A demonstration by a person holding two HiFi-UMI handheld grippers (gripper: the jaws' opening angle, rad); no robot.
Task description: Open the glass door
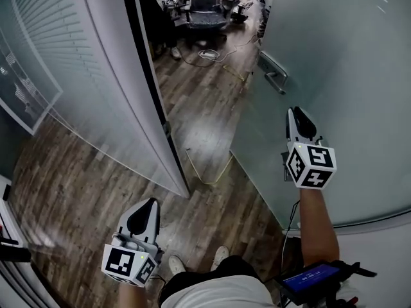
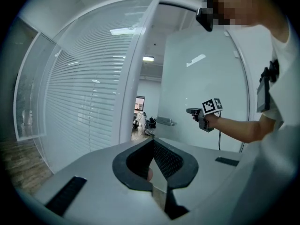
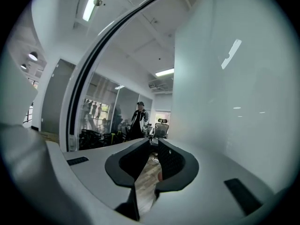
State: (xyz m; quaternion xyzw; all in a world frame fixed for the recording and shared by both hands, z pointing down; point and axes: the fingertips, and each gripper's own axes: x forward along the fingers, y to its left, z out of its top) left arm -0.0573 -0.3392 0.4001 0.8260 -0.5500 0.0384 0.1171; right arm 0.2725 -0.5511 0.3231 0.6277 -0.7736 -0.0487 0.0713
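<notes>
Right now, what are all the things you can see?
glass door: one, frosted, right, swung open
door handle: one, silver, on the door
glass wall with blinds: one, pale, left
floor: one, brown wood, below
office chair: one, black, beyond the doorway
cable: one, yellow, on the floor at the doorway
person: one, dark clothes, far room
screen: one, blue, bottom right
shoes: two, white, bottom middle
left tool: one, white and black, low left, tips together, empty
right tool: one, white and black, beside the door, jaws slightly apart, empty
</notes>
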